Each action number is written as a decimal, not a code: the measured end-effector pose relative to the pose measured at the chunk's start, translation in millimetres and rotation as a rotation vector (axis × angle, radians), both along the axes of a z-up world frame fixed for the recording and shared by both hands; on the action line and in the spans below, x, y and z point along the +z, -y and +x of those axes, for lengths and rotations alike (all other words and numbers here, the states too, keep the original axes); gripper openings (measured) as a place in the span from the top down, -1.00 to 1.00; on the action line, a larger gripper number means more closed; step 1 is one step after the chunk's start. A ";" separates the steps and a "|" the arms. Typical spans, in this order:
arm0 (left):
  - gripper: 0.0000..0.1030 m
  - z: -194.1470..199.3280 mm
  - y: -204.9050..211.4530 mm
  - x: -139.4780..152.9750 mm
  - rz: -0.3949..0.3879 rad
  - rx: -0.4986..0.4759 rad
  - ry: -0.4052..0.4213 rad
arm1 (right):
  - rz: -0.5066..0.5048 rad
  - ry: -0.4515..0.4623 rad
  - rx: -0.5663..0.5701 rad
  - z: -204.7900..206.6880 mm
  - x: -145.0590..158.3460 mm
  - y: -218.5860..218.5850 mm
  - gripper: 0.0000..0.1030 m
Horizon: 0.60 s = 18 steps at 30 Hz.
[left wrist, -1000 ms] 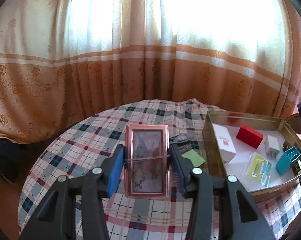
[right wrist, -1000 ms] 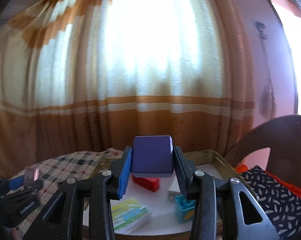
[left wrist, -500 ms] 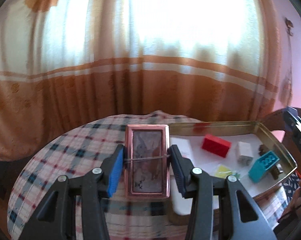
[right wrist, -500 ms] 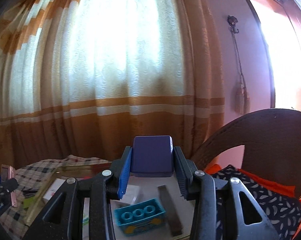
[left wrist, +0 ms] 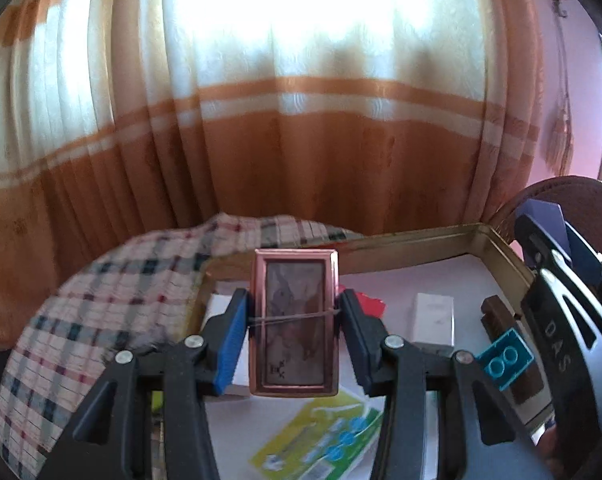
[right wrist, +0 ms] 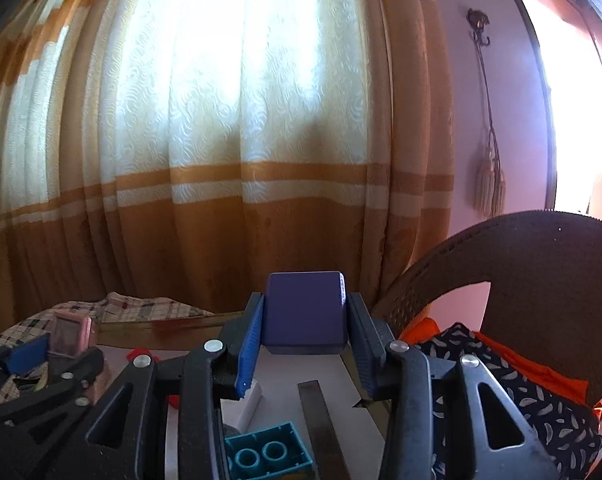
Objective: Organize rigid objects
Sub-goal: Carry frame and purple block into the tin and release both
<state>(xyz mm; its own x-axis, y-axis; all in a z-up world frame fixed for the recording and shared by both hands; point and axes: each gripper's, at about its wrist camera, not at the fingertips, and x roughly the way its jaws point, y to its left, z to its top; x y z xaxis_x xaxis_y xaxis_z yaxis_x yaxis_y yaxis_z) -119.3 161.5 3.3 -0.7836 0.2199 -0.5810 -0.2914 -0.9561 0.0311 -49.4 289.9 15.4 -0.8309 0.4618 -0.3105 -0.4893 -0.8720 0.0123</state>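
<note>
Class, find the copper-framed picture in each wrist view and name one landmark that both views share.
Left wrist view: the copper-framed picture stands upright at centre, clamped in the left gripper.
Right wrist view: it appears small at the far left, in the same gripper.
Shared landmark: the teal toy brick in the gold tin tray.

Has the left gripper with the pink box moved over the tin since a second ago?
Yes. The left gripper, shut on the pink box, moved right from the plaid cloth to over the tin.
</note>
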 end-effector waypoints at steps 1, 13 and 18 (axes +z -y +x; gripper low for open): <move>0.11 -0.5 -3.4 -1.3 -0.002 0.002 0.009 | -0.015 0.015 -0.003 -1.7 -1.2 -3.6 0.15; 0.11 -11.2 -38.6 -16.7 -0.088 -0.024 0.086 | -0.173 0.164 0.019 -19.8 -20.3 -27.8 0.14; -0.56 -10.8 -47.5 -14.7 -0.169 -0.015 0.071 | -0.187 0.125 0.056 -15.7 -18.0 -27.0 -0.41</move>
